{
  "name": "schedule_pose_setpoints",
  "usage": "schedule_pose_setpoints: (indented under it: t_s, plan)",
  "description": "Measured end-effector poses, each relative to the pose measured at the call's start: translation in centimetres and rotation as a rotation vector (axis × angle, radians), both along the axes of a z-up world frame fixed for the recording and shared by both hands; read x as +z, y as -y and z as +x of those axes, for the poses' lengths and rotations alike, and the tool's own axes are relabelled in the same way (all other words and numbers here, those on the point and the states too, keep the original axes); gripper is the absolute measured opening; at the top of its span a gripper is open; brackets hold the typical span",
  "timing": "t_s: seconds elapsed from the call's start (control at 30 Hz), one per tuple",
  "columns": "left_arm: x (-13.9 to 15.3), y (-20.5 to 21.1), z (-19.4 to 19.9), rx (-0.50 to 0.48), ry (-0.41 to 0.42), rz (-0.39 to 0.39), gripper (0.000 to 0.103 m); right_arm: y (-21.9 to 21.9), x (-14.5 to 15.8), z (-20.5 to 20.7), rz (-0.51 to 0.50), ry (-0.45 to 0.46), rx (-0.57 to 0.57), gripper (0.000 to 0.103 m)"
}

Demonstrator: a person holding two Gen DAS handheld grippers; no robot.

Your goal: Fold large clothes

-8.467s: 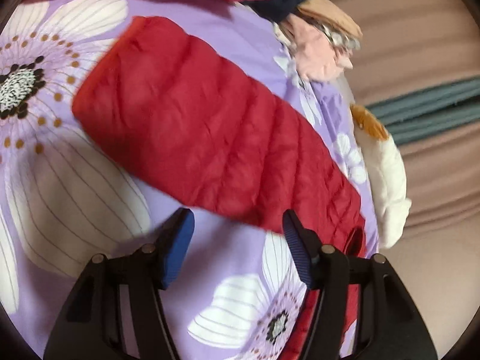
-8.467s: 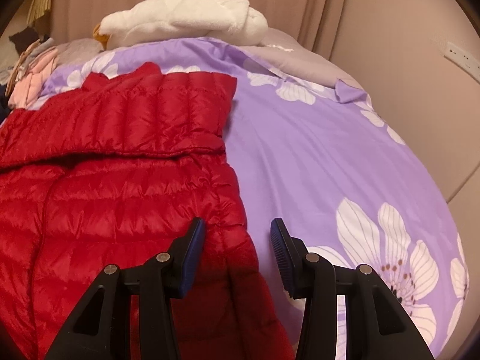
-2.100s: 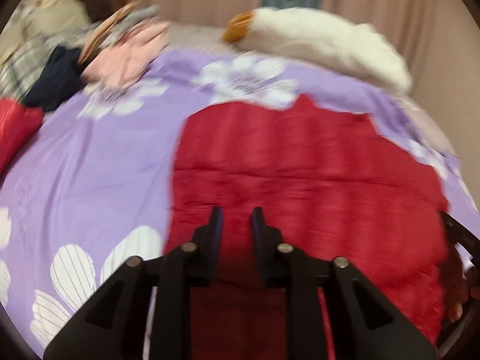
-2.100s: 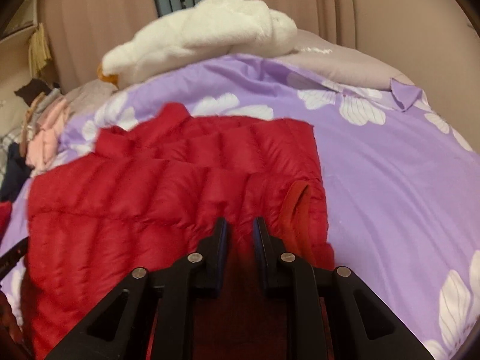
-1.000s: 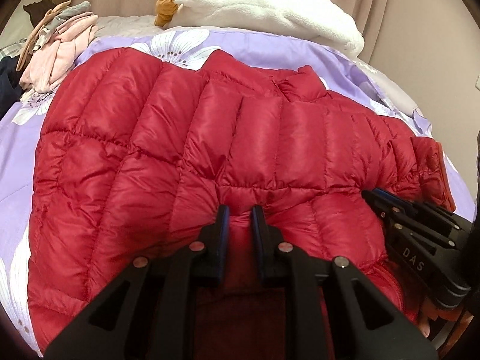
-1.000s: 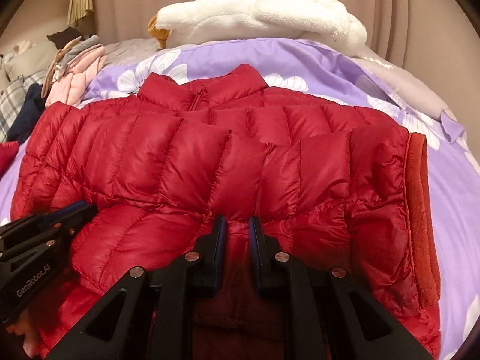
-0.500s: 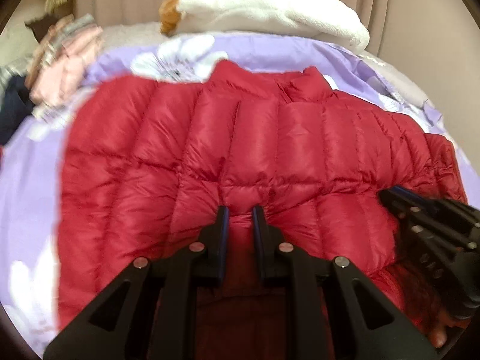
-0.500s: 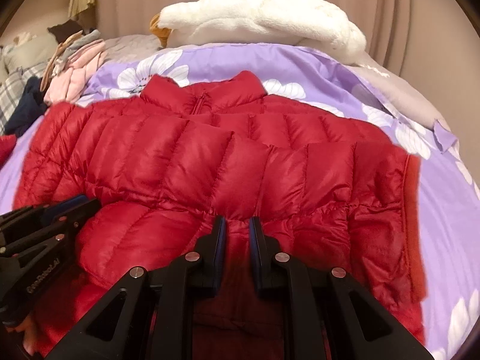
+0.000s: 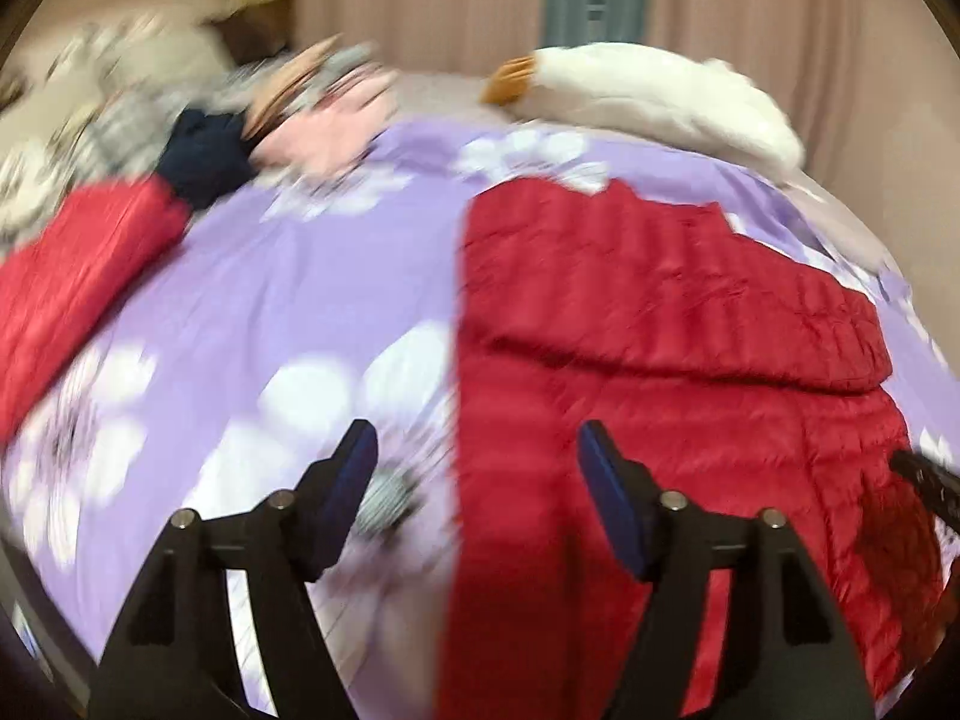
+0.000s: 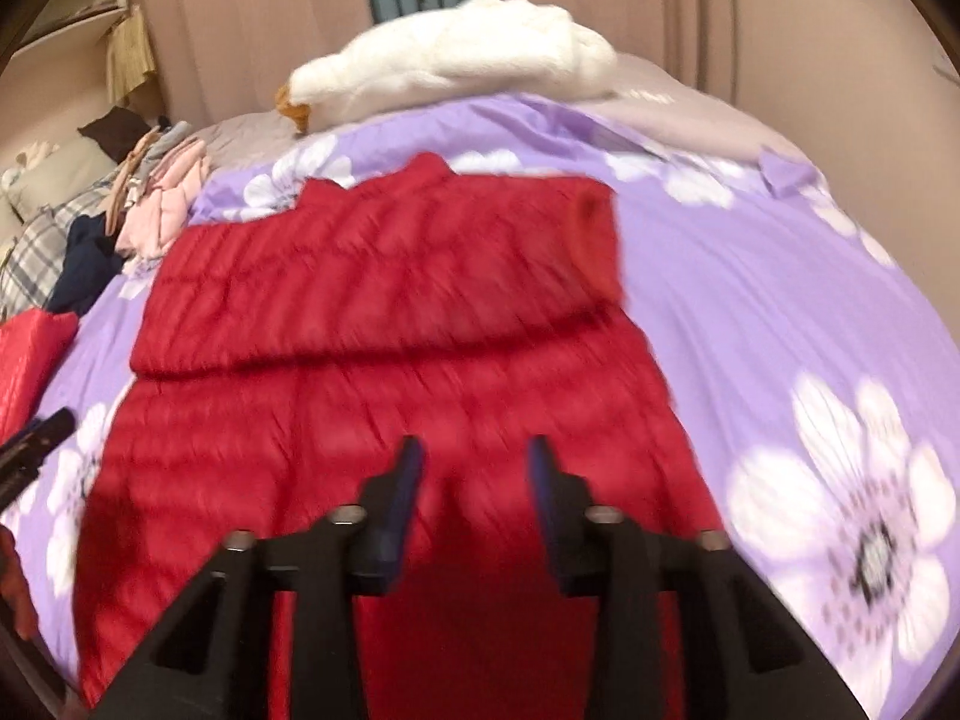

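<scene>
Quilted red jacket [image 10: 384, 360] — faintly sheeny cloth — on smooth matt cotton-like bedspread [image 10: 780, 312].

My left gripper [image 9: 477, 468]: matte black angular frame, silver round screws at the linkage joints behind each finger, dark blue ribbed pads [image 9: 606, 495] on the inner faces. My right gripper [image 10: 474, 480]: same black arms, silver screws, blue pads [image 10: 403, 483]. Motion blur hides finer markings.

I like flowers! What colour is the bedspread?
Purple bedspread with big white flowers, clearest in the right wrist view.
</scene>
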State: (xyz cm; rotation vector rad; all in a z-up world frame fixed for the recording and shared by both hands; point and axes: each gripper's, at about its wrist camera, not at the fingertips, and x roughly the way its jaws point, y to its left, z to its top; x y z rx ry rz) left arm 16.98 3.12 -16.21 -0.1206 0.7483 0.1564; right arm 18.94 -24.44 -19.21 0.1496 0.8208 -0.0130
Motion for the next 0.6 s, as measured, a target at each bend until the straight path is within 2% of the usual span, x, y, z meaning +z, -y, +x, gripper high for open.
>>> schedule_pose_setpoints:
  t_s: [0.03, 0.07, 0.13, 0.2, 0.23, 0.37, 0.43, 0.5, 0.6]
  plan:
    - [-0.7, -1.3, -0.8, 0.038, -0.037, -0.033, 0.072, 0.9, -0.3, -0.4, 0.031, -0.014, -0.013, 0.068]
    - [-1.4, -2.3, -1.2, 0.046, -0.074, -0.078, 0.073, 1.8, -0.6, -1.0, 0.074, -0.027, -0.025, 0.07]
    - [-3.4, -4.2, -2.2, 0.049, -0.17, -0.174, 0.073, 3.5, -1.2, -2.1, 0.154, -0.06, -0.049, 0.071]
    - [-4.8, -5.3, -3.2, 0.067, -0.229, -0.242, 0.073, 4.9, -1.4, -3.4, 0.2, -0.057, -0.066, 0.071]
    - [-5.5, -5.5, -4.2, 0.065, -0.236, -0.267, 0.073, 5.0, -1.3, -3.9, 0.208, -0.05, -0.067, 0.071]
    - [-5.8, -3.3, -6.4, -0.037, -0.206, -0.202, 0.073, 5.4, -1.7, -6.0, 0.22, -0.054, -0.064, 0.071]
    - [-6.0, -2.4, -7.1, -0.086, -0.199, -0.21, 0.073, 5.2, -2.0, -6.8, 0.211, -0.041, -0.052, 0.071]
    - [-6.2, -2.2, -7.8, -0.108, -0.193, -0.277, 0.073, 5.7, -1.9, -7.6, 0.236, -0.015, -0.056, 0.071]
    - [-6.2, -1.8, -8.3, -0.148, -0.2, -0.397, 0.074, 7.2, -1.4, -8.5, 0.304, -0.006, -0.121, 0.071]
